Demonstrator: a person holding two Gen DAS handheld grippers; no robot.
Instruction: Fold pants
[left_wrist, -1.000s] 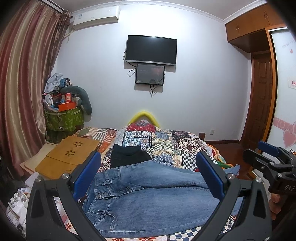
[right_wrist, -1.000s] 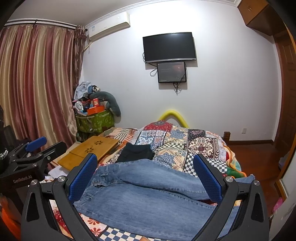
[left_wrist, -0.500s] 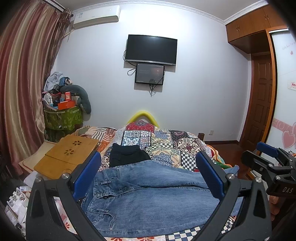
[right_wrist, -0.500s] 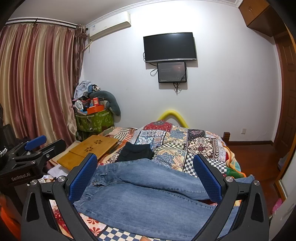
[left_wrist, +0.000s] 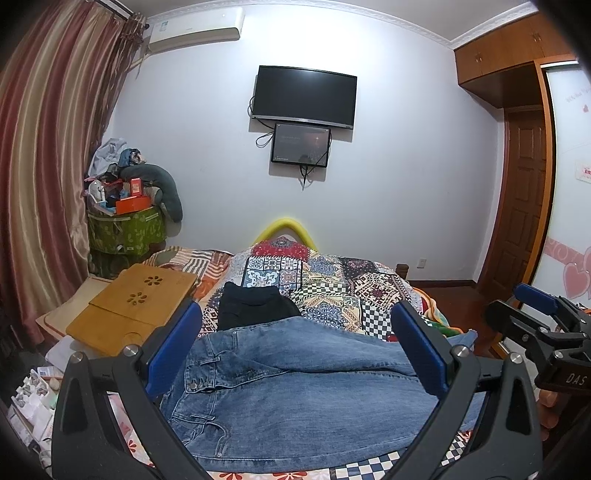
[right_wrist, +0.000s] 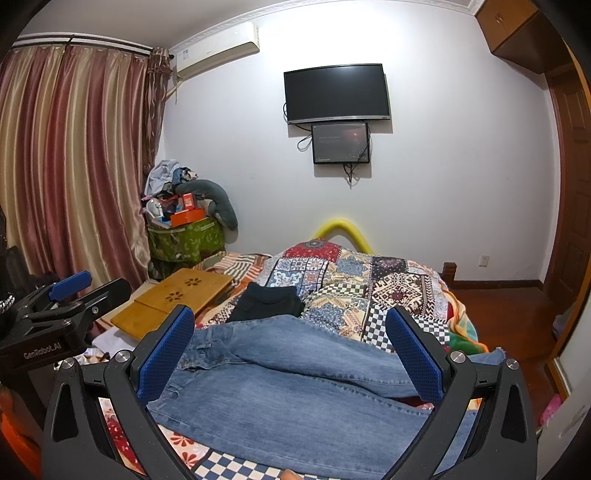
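Blue jeans (left_wrist: 295, 391) lie flat across the near end of the bed, waistband to the left, legs running right; they also show in the right wrist view (right_wrist: 295, 391). My left gripper (left_wrist: 295, 347) is open and empty, held above the jeans. My right gripper (right_wrist: 291, 350) is open and empty, also above the jeans. The right gripper shows at the right edge of the left wrist view (left_wrist: 535, 325). The left gripper shows at the left edge of the right wrist view (right_wrist: 70, 295).
A folded black garment (left_wrist: 251, 306) lies on the patchwork quilt (left_wrist: 332, 280) behind the jeans. A wooden lap desk (left_wrist: 136, 302) sits at the bed's left. A cluttered green bin (left_wrist: 125, 229) stands by the curtain. A TV (left_wrist: 304, 96) hangs on the far wall.
Both grippers have drifted only slightly; the left wrist view has shifted a little. The jeans have not moved.
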